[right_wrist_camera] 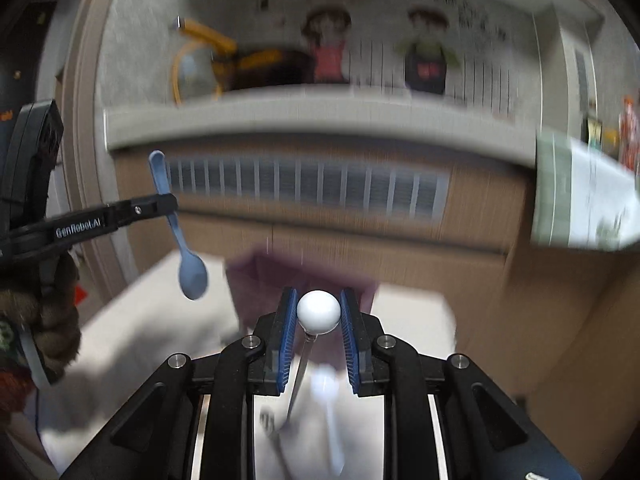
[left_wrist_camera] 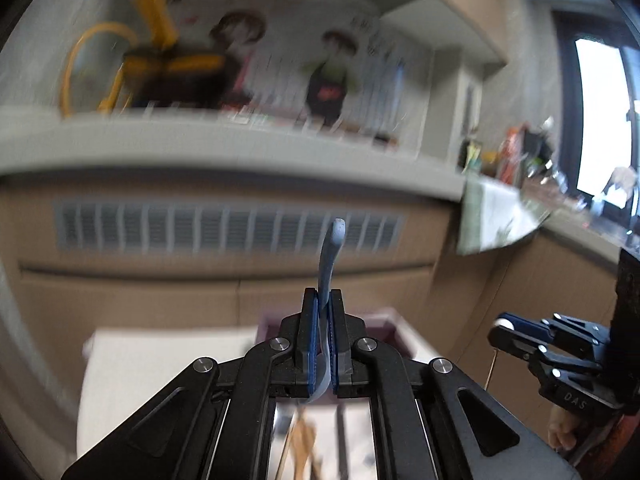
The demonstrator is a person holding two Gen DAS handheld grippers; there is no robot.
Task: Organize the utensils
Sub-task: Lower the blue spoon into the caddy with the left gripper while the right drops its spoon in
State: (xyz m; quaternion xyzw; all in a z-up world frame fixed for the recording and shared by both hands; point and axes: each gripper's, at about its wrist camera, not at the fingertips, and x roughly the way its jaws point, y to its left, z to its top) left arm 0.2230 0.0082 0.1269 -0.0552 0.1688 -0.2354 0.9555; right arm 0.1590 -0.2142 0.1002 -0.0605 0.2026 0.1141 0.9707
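Note:
My left gripper (left_wrist_camera: 324,300) is shut on a light blue plastic spoon (left_wrist_camera: 330,256), whose handle sticks up past the fingertips. In the right wrist view the same spoon (right_wrist_camera: 192,272) hangs bowl down from the left gripper (right_wrist_camera: 170,204), above the white table. My right gripper (right_wrist_camera: 319,300) is shut on the white ball end (right_wrist_camera: 319,312) of a thin metal utensil, whose shaft runs down between the jaws. The right gripper (left_wrist_camera: 504,330) also shows at the right of the left wrist view. Both grippers are held above the table.
A purple box (right_wrist_camera: 280,276) stands open on the white table (right_wrist_camera: 140,320) just ahead of both grippers. More utensils lie blurred on the table under the grippers. Behind is a brown cabinet with a vent grille (right_wrist_camera: 304,188) and a grey counter (right_wrist_camera: 280,116).

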